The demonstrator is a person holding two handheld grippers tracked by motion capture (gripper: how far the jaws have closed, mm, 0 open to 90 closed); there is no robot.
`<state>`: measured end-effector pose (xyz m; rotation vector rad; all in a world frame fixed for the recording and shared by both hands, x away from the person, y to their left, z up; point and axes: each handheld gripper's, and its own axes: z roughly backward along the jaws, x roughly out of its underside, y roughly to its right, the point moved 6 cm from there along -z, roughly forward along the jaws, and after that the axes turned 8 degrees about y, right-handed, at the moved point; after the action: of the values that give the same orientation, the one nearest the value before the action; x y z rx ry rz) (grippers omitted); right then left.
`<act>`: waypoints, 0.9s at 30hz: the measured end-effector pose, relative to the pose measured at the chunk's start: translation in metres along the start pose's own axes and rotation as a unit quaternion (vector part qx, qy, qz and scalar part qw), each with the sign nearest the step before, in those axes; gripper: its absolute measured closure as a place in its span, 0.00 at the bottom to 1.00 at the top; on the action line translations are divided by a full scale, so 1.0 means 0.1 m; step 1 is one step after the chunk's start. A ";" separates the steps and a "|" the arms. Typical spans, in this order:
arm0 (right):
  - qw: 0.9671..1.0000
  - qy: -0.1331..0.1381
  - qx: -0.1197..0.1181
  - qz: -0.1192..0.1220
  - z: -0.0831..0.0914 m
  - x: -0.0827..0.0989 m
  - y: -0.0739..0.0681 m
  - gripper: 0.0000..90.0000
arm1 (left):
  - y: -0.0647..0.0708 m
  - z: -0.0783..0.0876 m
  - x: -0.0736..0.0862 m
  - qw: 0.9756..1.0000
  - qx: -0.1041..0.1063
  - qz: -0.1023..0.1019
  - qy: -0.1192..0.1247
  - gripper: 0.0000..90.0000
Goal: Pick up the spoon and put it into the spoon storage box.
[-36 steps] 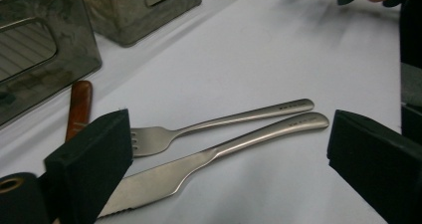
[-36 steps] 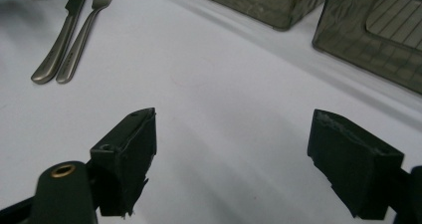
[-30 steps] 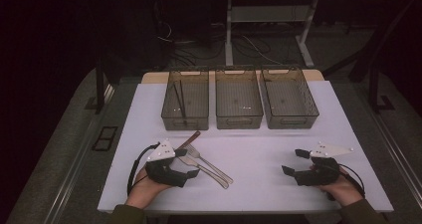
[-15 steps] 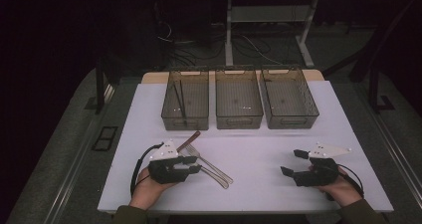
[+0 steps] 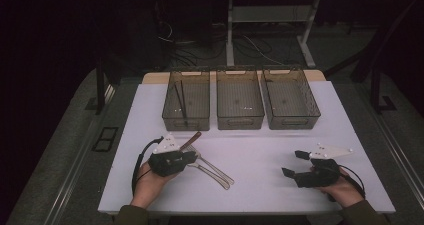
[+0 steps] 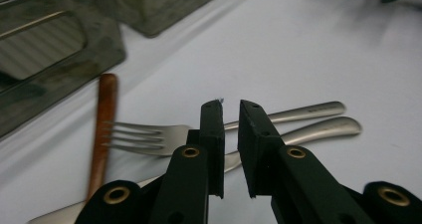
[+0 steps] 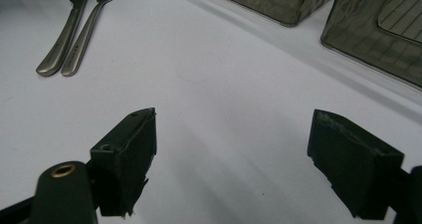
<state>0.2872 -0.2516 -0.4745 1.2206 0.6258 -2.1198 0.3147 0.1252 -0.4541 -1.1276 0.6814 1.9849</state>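
A steel fork [image 6: 149,134] and a steel knife [image 6: 318,129] lie side by side on the white table [image 5: 260,150], with a brown wooden stick [image 6: 103,129] beside the fork's tines. My left gripper [image 6: 230,109] hovers over the two handles. Its jaws have just been closing and now stand a narrow gap apart. Both handles pass behind that gap, and neither pad presses on them. In the high view the left gripper [image 5: 192,156] is at the fork [image 5: 212,167]. My right gripper [image 5: 294,163] rests at the front right, wide open and empty [image 7: 231,119].
Three dark see-through bins stand in a row at the table's far side: left [image 5: 186,120], middle [image 5: 240,121], right [image 5: 291,120]. A dark stick [image 5: 182,100] leans inside the left bin. White table stretches between the two hands.
The left gripper's jaws have narrowed from wide apart to almost together over the cutlery, and the hand has shifted slightly. The right hand has stayed put.
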 end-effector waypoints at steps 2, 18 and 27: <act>1.000 -0.001 0.000 0.000 0.00 0.00 0.00 0.22 | -0.05 0.01 0.00 1.000 -0.006 -0.001 -0.003 0.87; 1.000 0.000 0.000 -0.001 0.00 0.00 0.00 0.22 | -0.40 0.13 0.12 0.998 -0.058 0.023 -0.024 0.80; 1.000 0.000 0.001 0.001 0.01 0.00 0.00 0.22 | -0.53 0.27 0.25 0.995 -0.078 0.042 -0.039 0.72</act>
<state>0.2868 -0.2521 -0.4739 1.2210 0.6218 -2.1186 0.3357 0.1843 -0.4679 -1.1225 0.5491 2.1731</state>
